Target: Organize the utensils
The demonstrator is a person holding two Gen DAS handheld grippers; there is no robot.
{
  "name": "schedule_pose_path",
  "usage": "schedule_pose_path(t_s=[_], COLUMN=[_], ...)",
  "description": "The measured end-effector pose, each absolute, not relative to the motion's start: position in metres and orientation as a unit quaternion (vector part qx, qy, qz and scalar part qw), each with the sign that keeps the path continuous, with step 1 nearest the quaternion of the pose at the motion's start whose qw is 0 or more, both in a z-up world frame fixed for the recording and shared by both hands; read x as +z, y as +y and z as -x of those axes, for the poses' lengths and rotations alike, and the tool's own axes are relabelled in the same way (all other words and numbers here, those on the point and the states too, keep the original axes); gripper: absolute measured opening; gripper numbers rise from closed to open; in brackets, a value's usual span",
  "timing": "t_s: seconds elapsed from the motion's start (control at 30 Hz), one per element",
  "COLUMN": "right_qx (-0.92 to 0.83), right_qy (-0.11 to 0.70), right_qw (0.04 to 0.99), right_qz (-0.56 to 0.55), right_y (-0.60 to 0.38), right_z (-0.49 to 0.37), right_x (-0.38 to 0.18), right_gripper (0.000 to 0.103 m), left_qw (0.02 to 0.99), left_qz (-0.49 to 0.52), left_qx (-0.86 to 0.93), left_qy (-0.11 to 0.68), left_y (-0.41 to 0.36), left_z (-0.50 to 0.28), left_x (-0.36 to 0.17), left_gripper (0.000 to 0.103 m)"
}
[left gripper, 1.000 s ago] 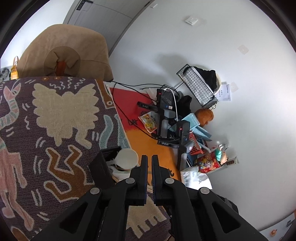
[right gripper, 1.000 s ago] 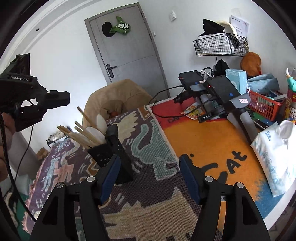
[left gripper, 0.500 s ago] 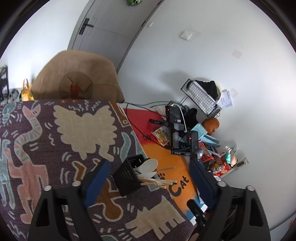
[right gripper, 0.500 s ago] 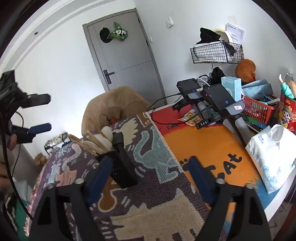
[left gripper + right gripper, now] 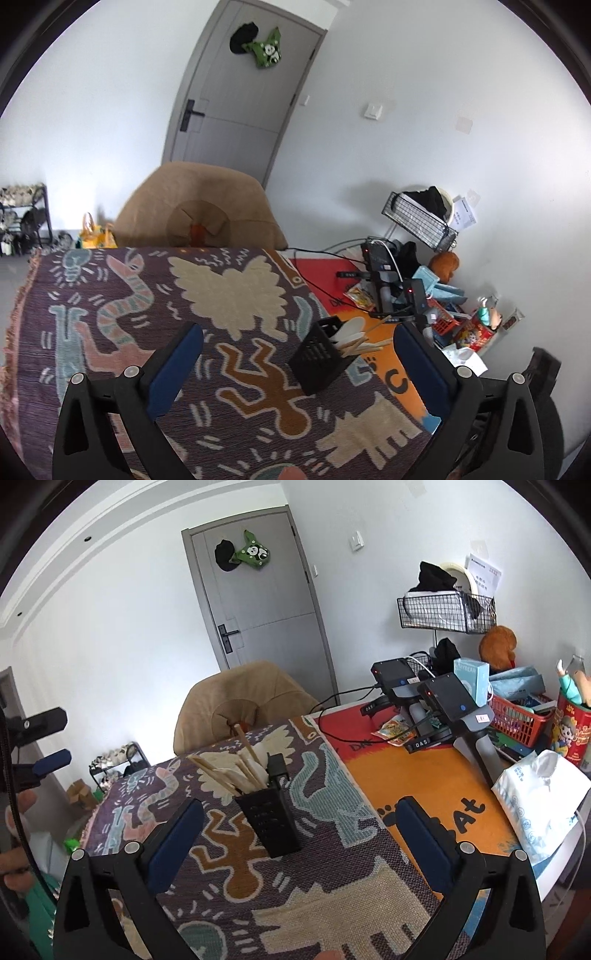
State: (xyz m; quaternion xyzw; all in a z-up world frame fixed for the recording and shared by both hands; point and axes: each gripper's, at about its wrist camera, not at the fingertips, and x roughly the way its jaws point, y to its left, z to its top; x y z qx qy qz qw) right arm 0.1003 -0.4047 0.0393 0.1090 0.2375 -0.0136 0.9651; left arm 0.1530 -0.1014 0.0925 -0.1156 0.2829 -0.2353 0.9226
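One black utensil holder [image 5: 271, 821] on patterned cloth [image 5: 332, 897]. In holder: one white spoon [image 5: 349, 327] plainly visible, several wooden chopsticks [image 5: 221, 771], exact number unclear. Two grippers: left [image 5: 297, 363], right [image 5: 301, 834]. Right of holder: two black devices with grey handles [image 5: 448, 698], one white tissue pack [image 5: 541, 797], one red basket [image 5: 522, 720]. Behind holder: one tan chair [image 5: 236, 701], one grey door [image 5: 262, 590].

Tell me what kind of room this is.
Probably a room in someone's home: a gray door, a tan chair at a table under a patterned cloth, and a shoe rack.
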Motion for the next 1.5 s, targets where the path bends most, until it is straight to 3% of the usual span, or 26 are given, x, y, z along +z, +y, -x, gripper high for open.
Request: schedule_pose_path(t_s=[0.97,1.5], right_qx=[0.074,0.084], right_qy=[0.274,0.240], right_qw=[0.958,0.967], right_qz=[-0.034,-0.034], right_y=[-0.322,-0.305], right_z=[-0.065,-0.039], right_x=[0.048,0.032], right_gripper=[0.103,0.103], left_qw=[0.975,0.986], left_qz=[0.042,0.011], left_qx=[-0.061,-0.023], left_qy=[0.210,0.166], left_y=[-0.008,-0.002], left_z=[-0.038,0.015], left_x=[0.058,0.045], left_gripper=[0.103,0.103])
